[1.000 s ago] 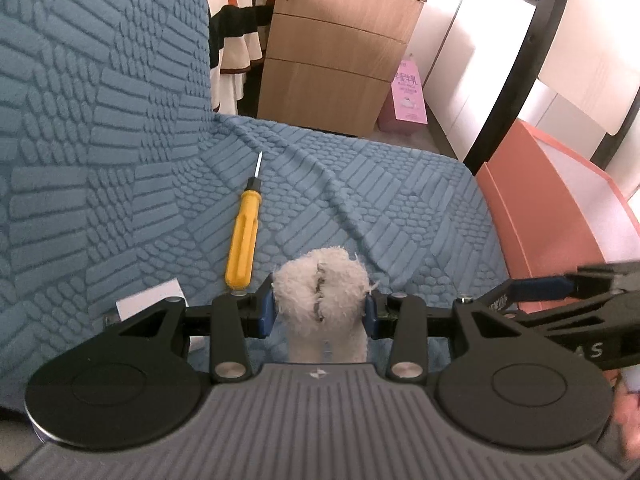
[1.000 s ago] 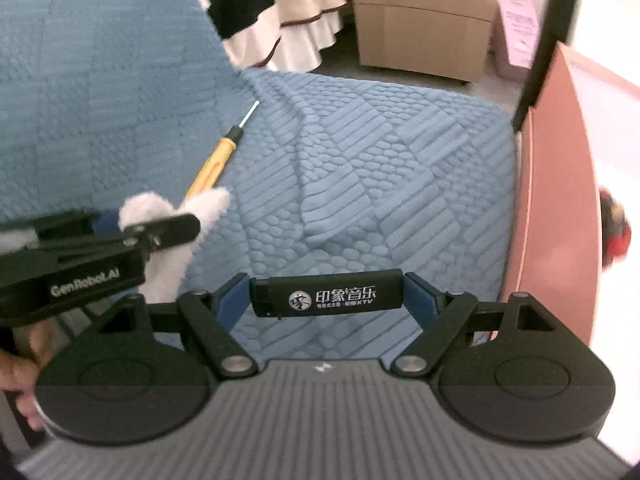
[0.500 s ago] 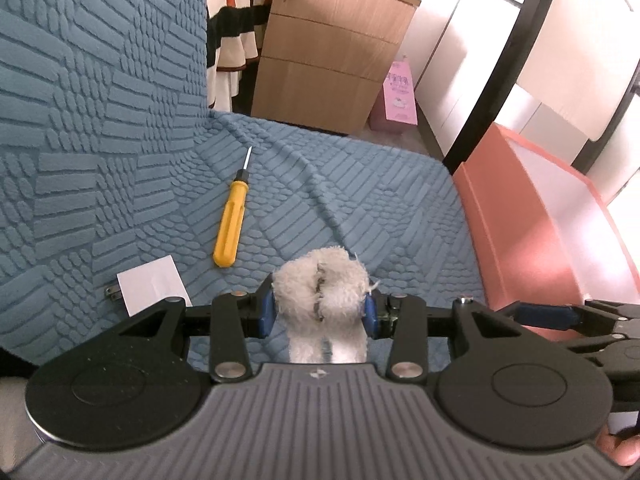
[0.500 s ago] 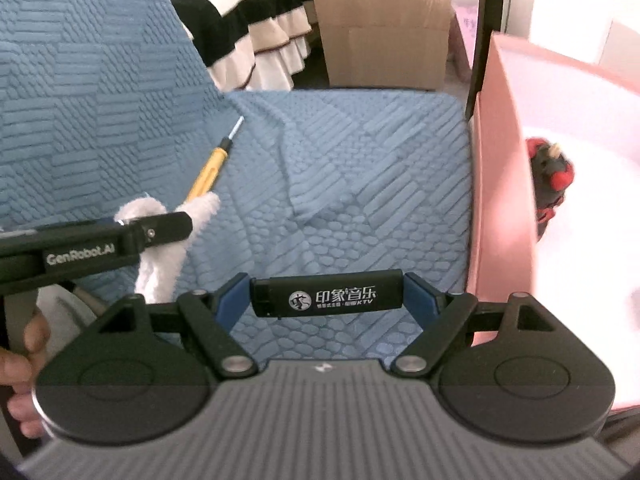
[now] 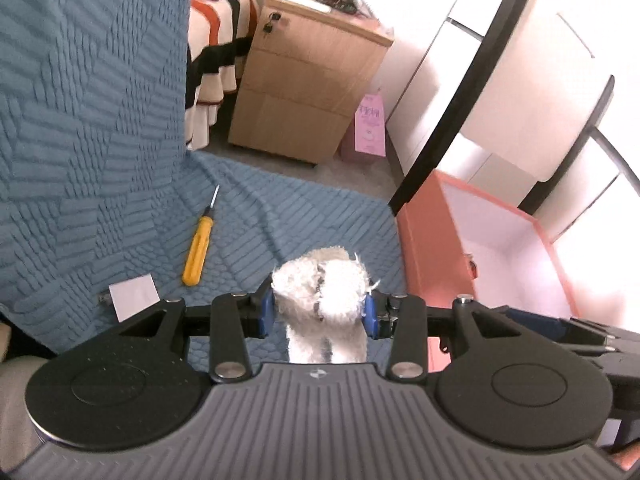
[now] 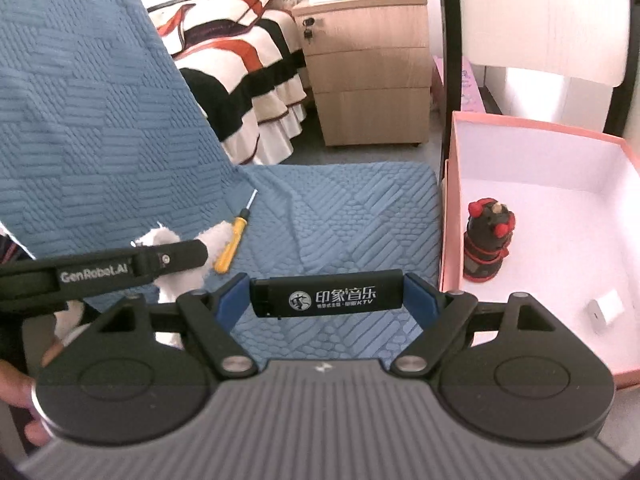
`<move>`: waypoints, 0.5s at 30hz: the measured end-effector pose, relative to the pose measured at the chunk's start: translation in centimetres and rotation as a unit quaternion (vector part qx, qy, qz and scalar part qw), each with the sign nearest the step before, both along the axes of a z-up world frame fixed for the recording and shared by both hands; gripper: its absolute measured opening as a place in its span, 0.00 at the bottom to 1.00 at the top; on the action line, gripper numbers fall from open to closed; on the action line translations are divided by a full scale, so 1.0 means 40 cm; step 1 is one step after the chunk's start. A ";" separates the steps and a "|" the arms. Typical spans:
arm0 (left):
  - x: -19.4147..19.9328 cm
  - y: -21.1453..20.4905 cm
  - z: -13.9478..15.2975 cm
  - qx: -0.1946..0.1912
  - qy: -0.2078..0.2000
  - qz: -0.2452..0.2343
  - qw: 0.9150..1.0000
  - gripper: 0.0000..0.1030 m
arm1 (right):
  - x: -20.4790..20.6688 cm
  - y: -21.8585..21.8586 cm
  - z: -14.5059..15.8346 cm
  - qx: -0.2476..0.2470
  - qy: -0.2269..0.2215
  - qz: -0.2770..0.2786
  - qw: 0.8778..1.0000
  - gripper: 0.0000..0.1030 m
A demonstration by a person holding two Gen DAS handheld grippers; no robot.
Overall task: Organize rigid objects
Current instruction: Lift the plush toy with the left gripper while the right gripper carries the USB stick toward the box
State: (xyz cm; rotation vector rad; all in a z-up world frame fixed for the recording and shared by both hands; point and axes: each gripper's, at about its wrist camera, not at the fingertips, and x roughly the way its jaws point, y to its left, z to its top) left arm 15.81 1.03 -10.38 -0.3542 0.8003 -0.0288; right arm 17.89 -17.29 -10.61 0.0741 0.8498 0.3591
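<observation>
My left gripper (image 5: 318, 314) is shut on a white fluffy plush toy (image 5: 320, 284), held above the blue textured sofa cover (image 5: 120, 140). My right gripper (image 6: 326, 294) is shut on a black lighter (image 6: 326, 294) with white print, gripped by its two ends. A yellow-handled screwdriver (image 5: 197, 250) lies on the cover beside a small white card (image 5: 134, 295). To the right stands a pink box (image 6: 448, 208) with a white inside, holding a black-and-red figurine (image 6: 486, 246) and a small white block (image 6: 606, 309). In the right wrist view the left gripper's finger (image 6: 172, 259) crosses the toy (image 6: 218, 238).
A wooden drawer cabinet (image 6: 364, 68) stands behind the sofa, with a striped bed (image 6: 244, 52) to its left and a pink package (image 5: 370, 126) on the floor. A black frame post (image 6: 448, 60) rises by the box. A person's hand (image 6: 20, 384) shows at the lower left.
Both grippers have risen with their loads, so the sofa seat looks farther off. The right wrist view has swung right and the inside of the pink box has come into sight.
</observation>
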 end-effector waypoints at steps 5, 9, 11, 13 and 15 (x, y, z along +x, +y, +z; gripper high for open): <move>-0.032 -0.028 0.066 0.002 -0.016 -0.006 1.000 0.45 | -0.049 -0.031 0.049 0.009 -0.018 -0.005 1.000 0.82; -0.056 -0.054 0.090 0.001 -0.021 -0.014 1.000 0.45 | -0.080 -0.061 0.076 0.021 -0.028 -0.016 0.999 0.82; -0.063 -0.071 0.098 0.001 -0.022 -0.017 1.000 0.45 | -0.093 -0.078 0.086 0.027 -0.031 -0.023 0.999 0.82; -0.074 -0.090 0.111 0.001 -0.025 -0.025 0.999 0.45 | -0.102 -0.094 0.094 0.026 -0.035 -0.028 0.999 0.82; -0.086 -0.106 0.123 -0.003 -0.029 -0.025 0.999 0.45 | -0.115 -0.119 0.105 0.028 -0.038 -0.030 0.998 0.82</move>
